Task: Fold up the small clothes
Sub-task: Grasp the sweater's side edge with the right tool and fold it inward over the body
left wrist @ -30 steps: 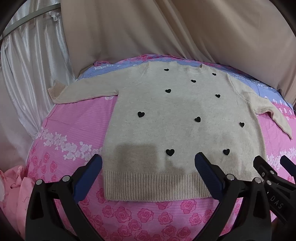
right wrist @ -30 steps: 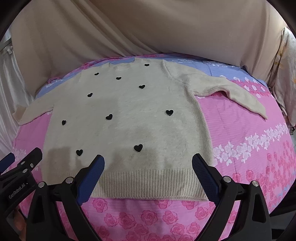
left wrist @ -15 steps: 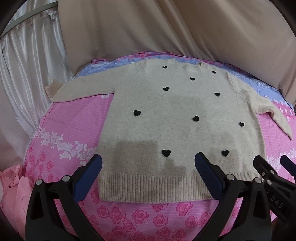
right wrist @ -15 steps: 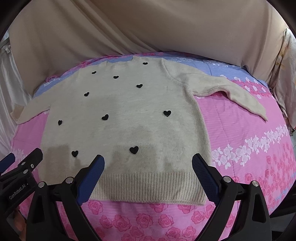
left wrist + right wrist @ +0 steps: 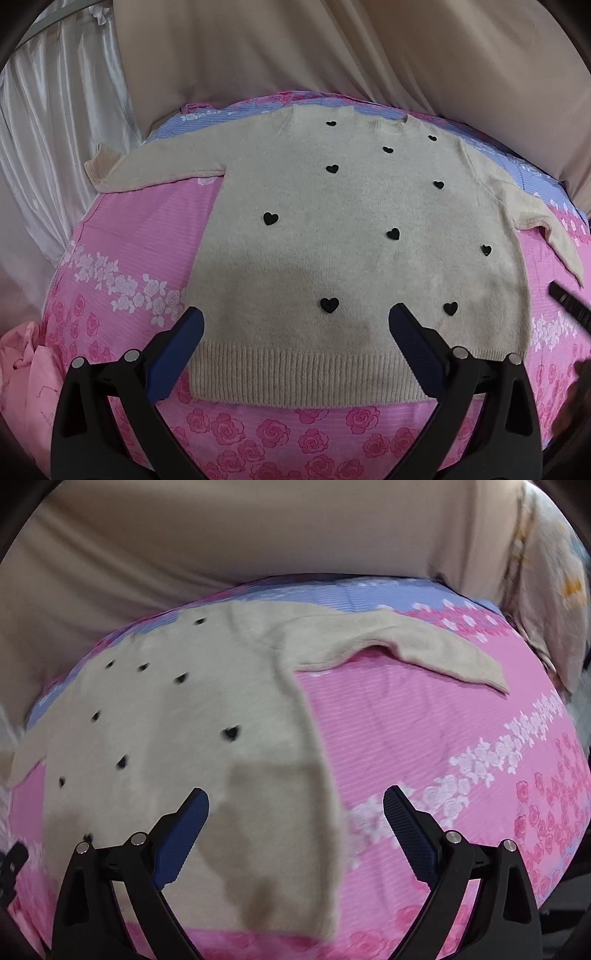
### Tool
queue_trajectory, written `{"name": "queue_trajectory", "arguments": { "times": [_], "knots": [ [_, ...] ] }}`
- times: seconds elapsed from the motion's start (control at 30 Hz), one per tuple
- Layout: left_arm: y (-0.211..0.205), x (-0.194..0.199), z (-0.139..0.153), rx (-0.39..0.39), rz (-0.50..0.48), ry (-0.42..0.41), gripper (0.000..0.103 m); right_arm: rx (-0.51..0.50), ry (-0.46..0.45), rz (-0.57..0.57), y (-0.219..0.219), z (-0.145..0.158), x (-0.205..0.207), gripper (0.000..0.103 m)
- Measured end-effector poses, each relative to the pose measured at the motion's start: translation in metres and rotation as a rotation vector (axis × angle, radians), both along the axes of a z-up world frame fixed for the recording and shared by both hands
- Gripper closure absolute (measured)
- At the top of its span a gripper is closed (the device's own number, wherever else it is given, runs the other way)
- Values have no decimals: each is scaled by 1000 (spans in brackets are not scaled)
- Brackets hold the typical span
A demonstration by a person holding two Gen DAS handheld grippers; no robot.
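A small beige knit sweater (image 5: 347, 243) with black hearts lies flat, front up, on a pink floral bedsheet (image 5: 140, 240), sleeves spread to both sides. My left gripper (image 5: 295, 325) is open and empty above the ribbed hem (image 5: 295, 369). My right gripper (image 5: 295, 805) is open and empty over the sweater's (image 5: 184, 738) right side edge. The right sleeve (image 5: 406, 650) lies bent toward the far right. A bit of the right gripper shows at the right edge of the left wrist view (image 5: 570, 304).
Beige drapes (image 5: 332, 55) hang behind the bed and a white satin curtain (image 5: 55, 129) at the left. A pink cloth (image 5: 26, 369) lies at the near left. A blue striped part of the sheet (image 5: 369, 594) runs along the far edge.
My right gripper has swung right and forward toward the sweater's right side; its view is blurred. My left gripper has edged slightly closer to the hem.
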State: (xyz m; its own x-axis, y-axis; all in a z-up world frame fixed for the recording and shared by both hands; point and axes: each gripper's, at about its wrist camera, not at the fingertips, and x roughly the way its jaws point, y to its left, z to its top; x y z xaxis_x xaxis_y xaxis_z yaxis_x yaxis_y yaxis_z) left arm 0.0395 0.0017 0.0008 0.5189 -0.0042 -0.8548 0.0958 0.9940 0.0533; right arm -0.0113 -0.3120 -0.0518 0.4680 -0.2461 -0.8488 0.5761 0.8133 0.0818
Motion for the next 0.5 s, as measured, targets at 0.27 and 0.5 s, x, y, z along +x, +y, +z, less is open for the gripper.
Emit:
{"name": "queue_trajectory", "arguments": {
  "times": [0.27,0.5],
  "knots": [
    [-14,14,4,37,1,2,5,-92,20,-154,-90,15,-7,14],
    [-27,28,0,25,-17,11,5,52,1,99,22,13,18,14]
  ]
}}
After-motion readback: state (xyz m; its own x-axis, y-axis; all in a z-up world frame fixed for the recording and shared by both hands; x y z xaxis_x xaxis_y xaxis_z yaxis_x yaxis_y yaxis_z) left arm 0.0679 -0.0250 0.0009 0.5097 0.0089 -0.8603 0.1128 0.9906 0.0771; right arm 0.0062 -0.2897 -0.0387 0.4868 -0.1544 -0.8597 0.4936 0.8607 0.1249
